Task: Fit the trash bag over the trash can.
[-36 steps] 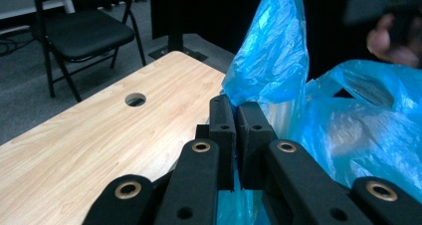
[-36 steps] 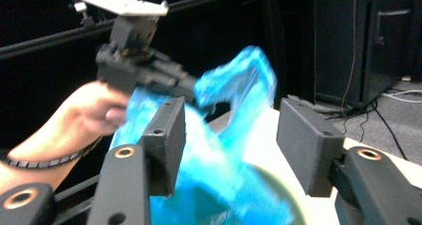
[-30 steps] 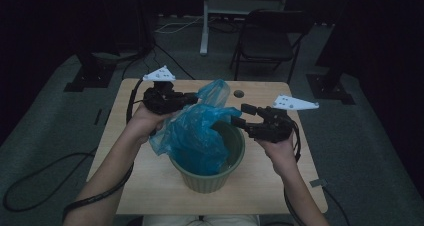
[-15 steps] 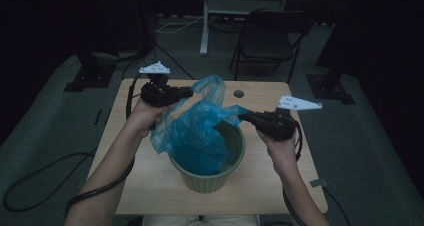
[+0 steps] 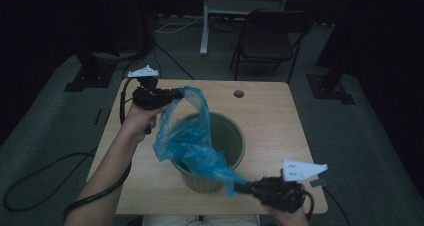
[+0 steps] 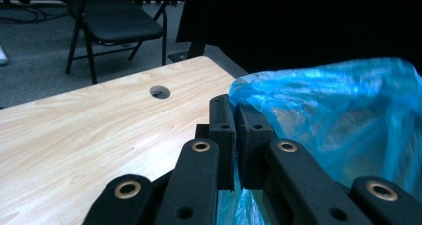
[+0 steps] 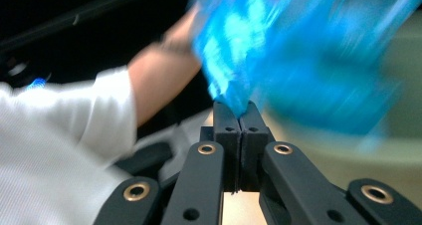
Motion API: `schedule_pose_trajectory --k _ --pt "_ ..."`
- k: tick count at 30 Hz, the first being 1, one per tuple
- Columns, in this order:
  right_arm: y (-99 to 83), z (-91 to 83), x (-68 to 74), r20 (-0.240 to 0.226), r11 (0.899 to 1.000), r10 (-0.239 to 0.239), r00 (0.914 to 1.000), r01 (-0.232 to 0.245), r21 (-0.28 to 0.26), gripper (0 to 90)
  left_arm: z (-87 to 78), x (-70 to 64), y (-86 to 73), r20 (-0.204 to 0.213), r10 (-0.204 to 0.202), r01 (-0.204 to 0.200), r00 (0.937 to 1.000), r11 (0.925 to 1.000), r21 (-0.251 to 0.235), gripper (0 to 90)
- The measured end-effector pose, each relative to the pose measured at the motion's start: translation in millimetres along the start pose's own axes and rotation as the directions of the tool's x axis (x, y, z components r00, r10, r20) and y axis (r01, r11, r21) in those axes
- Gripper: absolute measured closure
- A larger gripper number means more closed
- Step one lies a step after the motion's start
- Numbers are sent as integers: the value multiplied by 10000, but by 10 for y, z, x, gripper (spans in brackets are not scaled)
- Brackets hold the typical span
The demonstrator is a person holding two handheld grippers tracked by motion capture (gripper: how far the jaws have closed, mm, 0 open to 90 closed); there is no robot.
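The thin blue plastic bag [image 5: 190, 141] hung stretched over the round green plastic bin [image 5: 227, 141] on the wooden table [image 5: 270, 116], between the left gripper [image 5: 176, 92] and right gripper [image 5: 240, 187], both seemingly clamped on its edges.

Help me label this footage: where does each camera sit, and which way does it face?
High view: above the person's side, looking forward and down on table, bin, both forearms.
Left gripper view: rides the left claw, facing blue bag and chair.
Right gripper view: rides the right claw, facing the person's arm.
All share the bag.
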State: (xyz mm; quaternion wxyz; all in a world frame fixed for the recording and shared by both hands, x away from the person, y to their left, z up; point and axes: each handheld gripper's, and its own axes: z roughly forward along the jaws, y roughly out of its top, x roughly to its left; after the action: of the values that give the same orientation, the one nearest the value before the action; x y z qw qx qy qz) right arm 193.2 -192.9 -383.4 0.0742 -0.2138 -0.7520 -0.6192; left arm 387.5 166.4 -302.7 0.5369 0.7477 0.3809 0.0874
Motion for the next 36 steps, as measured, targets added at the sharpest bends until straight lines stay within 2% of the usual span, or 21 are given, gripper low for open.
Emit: schedule_pose_trajectory --k 1,2,3,4,5,7,8,9,10,14,16,18,19,21,23,24,26,29,31,33,36 --pt "-80 59 0 -75 9995 208 9998 -206 248 895 -9 12 -24 -61 -23 23 10000 10000 8 875" --pt "-306 190 -26 -1 9929 679 9977 -676 980 896 -17 29 -43 -55 -55 55 10000 10000 -7 875" --pt "-306 190 -26 -1 9929 679 9977 -676 980 896 -24 43 -56 -86 -109 109 9999 9999 -19 875" --pt "-460 226 -85 361 9848 1045 9939 -1084 1355 895 -31 61 -73 -151 -153 152 9998 9999 -26 875" --pt "-460 226 -85 361 9848 1045 9939 -1084 1355 895 -38 85 -92 -215 -166 166 9996 9999 3 875" --pt "-601 193 -187 1159 9768 1460 9825 -1617 1404 895 -46 111 -120 -215 -205 206 9996 9998 34 875" --pt "-724 110 -307 1598 9666 2068 9652 -2269 1195 894 -45 108 -145 -220 -149 151 9996 9999 72 874" --pt "-724 110 -307 1598 9666 2068 9652 -2269 1195 894 -45 108 -145 -220 -149 151 9996 9999 72 874" --pt "-787 66 -352 1818 9590 2381 9541 -2606 1115 876 -41 99 -160 -129 -146 147 9998 9999 86 874" --pt "-808 29 -369 1913 9538 2499 9492 -2753 1200 783 -44 26 -192 179 54 -55 9998 10000 34 874" --pt "-759 -155 -407 2480 9578 2592 9334 -2814 581 636 -56 21 -184 214 66 -65 9997 10000 -29 874" --pt "-723 -304 -424 2641 9557 2825 9222 -2942 49 588 -79 29 -175 28 37 -37 10000 9999 -103 874" --pt "-708 -373 -424 2767 9562 2847 9178 -2924 -137 566 -95 46 -172 167 -29 31 9999 9999 -159 874" --pt "-685 -502 -411 3056 9585 2811 9097 -2816 -435 552 -126 70 -168 -106 -78 75 9999 9997 -235 874" --pt "-668 -615 -395 3270 9580 2860 9007 -2765 -764 529 -151 105 -171 -74 -270 268 9996 9992 -311 875" --pt "-659 -669 -390 3318 9589 2836 8997 -2697 -880 519 -158 111 -175 -129 -295 291 9995 9990 -326 875" --pt "-626 -773 -371 3367 9570 2892 8961 -2623 -1239 516 -154 107 -189 289 -309 318 9991 9990 -312 874" --pt "-463 -887 -348 3717 9632 2587 8916 -2088 -1694 519 -96 27 -194 449 -19 21 9990 10000 -36 873" --pt "-277 -885 -371 3774 9687 2216 8991 -1585 -1912 519 -51 -32 -190 541 160 -165 9984 9998 92 873" --pt "-53 -794 -421 3724 9770 1720 9120 -1096 -1829 497 -21 -76 -177 583 217 -223 9981 9997 89 874" --pt "287 -562 -574 3086 9784 1460 9399 -912 -1853 461 -2 -110 -129 560 252 -251 9981 9997 -25 874"
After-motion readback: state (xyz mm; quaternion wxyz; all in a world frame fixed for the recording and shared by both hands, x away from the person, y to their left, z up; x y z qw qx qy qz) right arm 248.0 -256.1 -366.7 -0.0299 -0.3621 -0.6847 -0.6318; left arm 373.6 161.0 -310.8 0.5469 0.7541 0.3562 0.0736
